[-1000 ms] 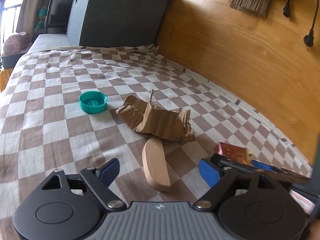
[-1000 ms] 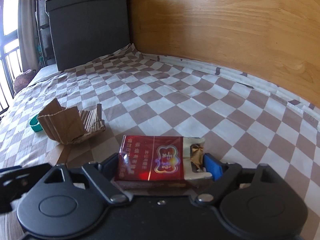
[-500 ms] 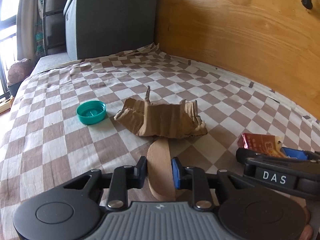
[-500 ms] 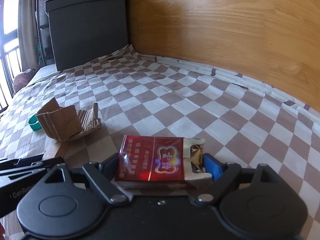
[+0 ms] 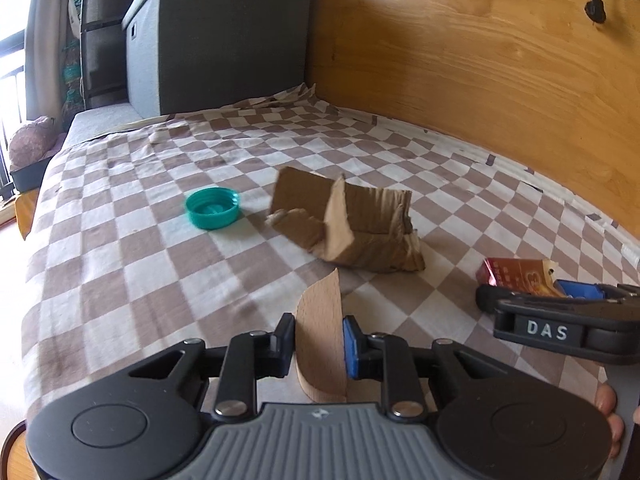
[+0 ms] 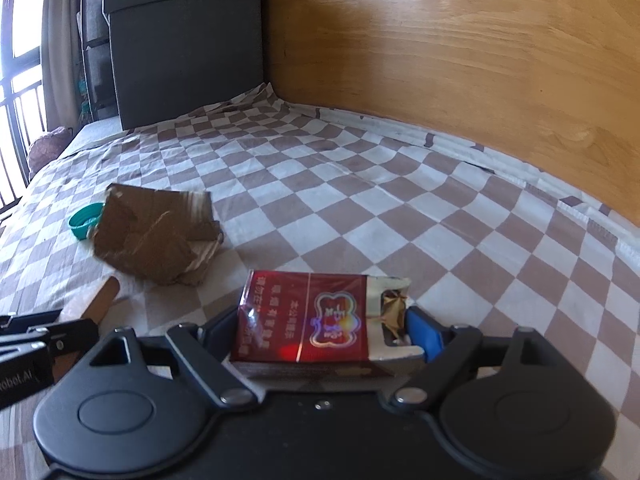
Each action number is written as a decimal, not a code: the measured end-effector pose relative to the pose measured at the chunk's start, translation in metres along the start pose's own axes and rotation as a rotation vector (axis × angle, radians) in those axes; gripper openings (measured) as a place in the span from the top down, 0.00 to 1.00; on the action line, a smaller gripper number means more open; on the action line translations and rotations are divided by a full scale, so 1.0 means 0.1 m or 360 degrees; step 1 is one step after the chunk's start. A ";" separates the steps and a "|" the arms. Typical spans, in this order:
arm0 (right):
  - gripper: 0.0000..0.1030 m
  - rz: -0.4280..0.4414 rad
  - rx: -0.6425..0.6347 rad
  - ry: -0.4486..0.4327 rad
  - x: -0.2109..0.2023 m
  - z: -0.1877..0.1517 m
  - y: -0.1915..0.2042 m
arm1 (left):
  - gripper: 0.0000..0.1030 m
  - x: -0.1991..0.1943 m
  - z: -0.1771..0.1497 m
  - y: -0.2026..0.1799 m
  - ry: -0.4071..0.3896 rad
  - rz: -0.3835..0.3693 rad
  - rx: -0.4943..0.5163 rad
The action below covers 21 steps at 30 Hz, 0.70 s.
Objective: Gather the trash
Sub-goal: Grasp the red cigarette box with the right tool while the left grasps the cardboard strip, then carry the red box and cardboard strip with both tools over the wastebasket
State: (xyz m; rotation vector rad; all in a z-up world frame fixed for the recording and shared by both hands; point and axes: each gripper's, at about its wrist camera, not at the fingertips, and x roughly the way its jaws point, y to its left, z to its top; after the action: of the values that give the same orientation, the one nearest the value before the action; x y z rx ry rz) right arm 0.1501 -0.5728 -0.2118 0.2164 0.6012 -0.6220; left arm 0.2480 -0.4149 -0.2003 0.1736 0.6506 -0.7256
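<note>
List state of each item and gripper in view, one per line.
Left gripper: shut on the flat rounded wooden piece, lifted and held on edge.
Right gripper: shut on the red cigarette pack, top torn open, foil showing.
Crumpled brown cardboard piece: loose on the checkered cloth, folded and torn.
Teal plastic bottle cap: open side up, left of the cardboard.

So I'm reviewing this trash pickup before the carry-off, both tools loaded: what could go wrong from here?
The left gripper pinches the wooden piece only across its thin faces, with much of it sticking out ahead, so it may pivot or slip.
The red cigarette pack in the right gripper has a torn-open top, so squeezing could crush it or spill contents.
With both jaws full, the torn cardboard and teal bottle cap may get left on the checkered cloth.
</note>
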 end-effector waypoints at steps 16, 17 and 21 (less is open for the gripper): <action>0.15 0.0088 -0.0112 -0.0051 -0.59 0.08 0.52 | 0.74 -0.64 -0.01 0.58 -0.0088 0.0029 -0.0108; 0.15 0.0091 -0.0127 -0.0056 -0.62 0.10 0.56 | 0.74 -0.69 -0.01 0.63 -0.0096 0.0039 -0.0114; 0.15 0.0114 -0.0177 -0.0080 -0.74 0.15 0.80 | 0.74 -0.88 0.00 0.89 -0.0123 0.0086 -0.0138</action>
State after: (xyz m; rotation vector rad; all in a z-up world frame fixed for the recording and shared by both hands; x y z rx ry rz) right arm 0.1571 -0.4792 -0.1550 0.1175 0.5752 -0.5217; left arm 0.2572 -0.2992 -0.1532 0.0824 0.6004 -0.6478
